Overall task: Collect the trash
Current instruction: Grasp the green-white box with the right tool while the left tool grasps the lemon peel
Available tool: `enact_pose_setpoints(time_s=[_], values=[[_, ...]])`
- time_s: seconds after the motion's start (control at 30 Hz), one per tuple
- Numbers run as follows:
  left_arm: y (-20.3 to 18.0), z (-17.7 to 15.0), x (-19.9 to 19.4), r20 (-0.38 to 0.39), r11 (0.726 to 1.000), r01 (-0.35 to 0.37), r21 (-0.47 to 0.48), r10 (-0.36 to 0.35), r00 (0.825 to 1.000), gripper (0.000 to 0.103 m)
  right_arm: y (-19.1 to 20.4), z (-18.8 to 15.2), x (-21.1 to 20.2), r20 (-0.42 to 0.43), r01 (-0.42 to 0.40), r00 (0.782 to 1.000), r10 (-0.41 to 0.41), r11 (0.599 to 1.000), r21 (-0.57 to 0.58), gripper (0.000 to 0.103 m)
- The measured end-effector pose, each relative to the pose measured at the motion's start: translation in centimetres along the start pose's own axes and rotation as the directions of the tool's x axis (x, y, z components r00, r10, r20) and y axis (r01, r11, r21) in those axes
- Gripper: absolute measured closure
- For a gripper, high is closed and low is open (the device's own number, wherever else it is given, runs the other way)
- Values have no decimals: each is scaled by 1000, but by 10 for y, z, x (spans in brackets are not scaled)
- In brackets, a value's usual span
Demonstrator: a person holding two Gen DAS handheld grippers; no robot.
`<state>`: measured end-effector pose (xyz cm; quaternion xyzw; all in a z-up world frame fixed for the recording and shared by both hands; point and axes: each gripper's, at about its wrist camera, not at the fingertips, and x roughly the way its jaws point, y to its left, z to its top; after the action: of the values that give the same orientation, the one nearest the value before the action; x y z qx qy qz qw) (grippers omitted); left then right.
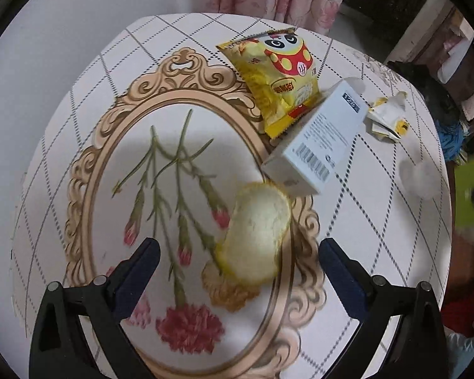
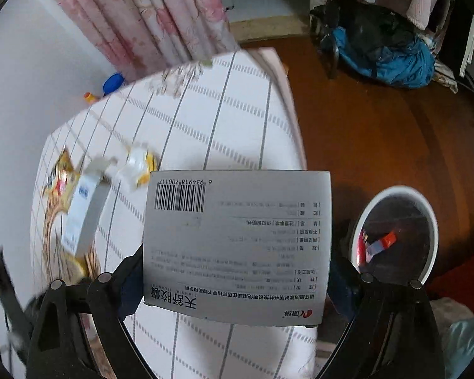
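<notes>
first, the left wrist view: the left gripper (image 1: 238, 252) hangs over the table with the floral checked cloth (image 1: 79, 101), its jaws wide apart and holding nothing. between and just beyond the fingers lies a pale yellow curved piece of fruit peel (image 1: 257, 230), flat on the cloth. it looks light, soft and a little slick, so a pinch across its narrow width seems safest. further off lie a yellow crinkly snack bag with a panda print (image 1: 278, 75), a white cardboard box with a barcode (image 1: 316, 142) leaning on it, and a crumpled white and yellow wrapper (image 1: 387, 115) just beside the box. all look light; the bag probably crumples and slides, the box is stiff and suits a grip on its flat sides.

next, the right wrist view: the right gripper (image 2: 237, 271) is clamped on a grey flat cardboard medicine box with printed text (image 2: 237, 246), held by its side edges above the table edge. on the brown floor to its right stands a round white-rimmed bin (image 2: 428, 208) holding some red and blue scraps (image 2: 379, 244); the rest is too dim to tell.
</notes>
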<state>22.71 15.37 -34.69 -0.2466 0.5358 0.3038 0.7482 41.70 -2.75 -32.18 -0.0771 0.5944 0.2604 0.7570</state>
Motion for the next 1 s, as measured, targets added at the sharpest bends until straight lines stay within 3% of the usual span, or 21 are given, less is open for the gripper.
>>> enact_pose_setpoints(time_s=[0.07, 0.1, 0.2, 0.27, 0.57, 0.8, 1.0], values=[[-2, 4, 6, 0, 1000, -5, 13, 5, 1000, 12, 3, -11, 7, -20, -11, 1000, 11, 1000, 4, 8], [-3, 6, 7, 3, 1000, -14, 19, 14, 1000, 12, 5, -16, 12, -31, -15, 999, 15, 1000, 4, 8], [-5, 9, 5, 43, 998, -46, 39, 44, 998, 35, 12, -28, 26, -48, -12, 999, 12, 1000, 3, 8], [-3, 10, 1, 70, 998, -50, 48, 46, 997, 68, 16, -34, 31, -53, -11, 999, 11, 1000, 1, 8], [3, 4, -17, 86, 998, -37, 48, 32, 996, 72, 37, -52, 32, -46, -6, 999, 4, 998, -57, 8], [3, -8, -56, 156, 998, -33, 48, 25, 987, 72, 46, -63, 8, -6, -24, 1000, 24, 997, -79, 8], [-6, -20, -104, 241, 997, -34, 76, 15, 970, 72, 48, -65, -28, 45, -62, 997, 65, 995, -82, 8]])
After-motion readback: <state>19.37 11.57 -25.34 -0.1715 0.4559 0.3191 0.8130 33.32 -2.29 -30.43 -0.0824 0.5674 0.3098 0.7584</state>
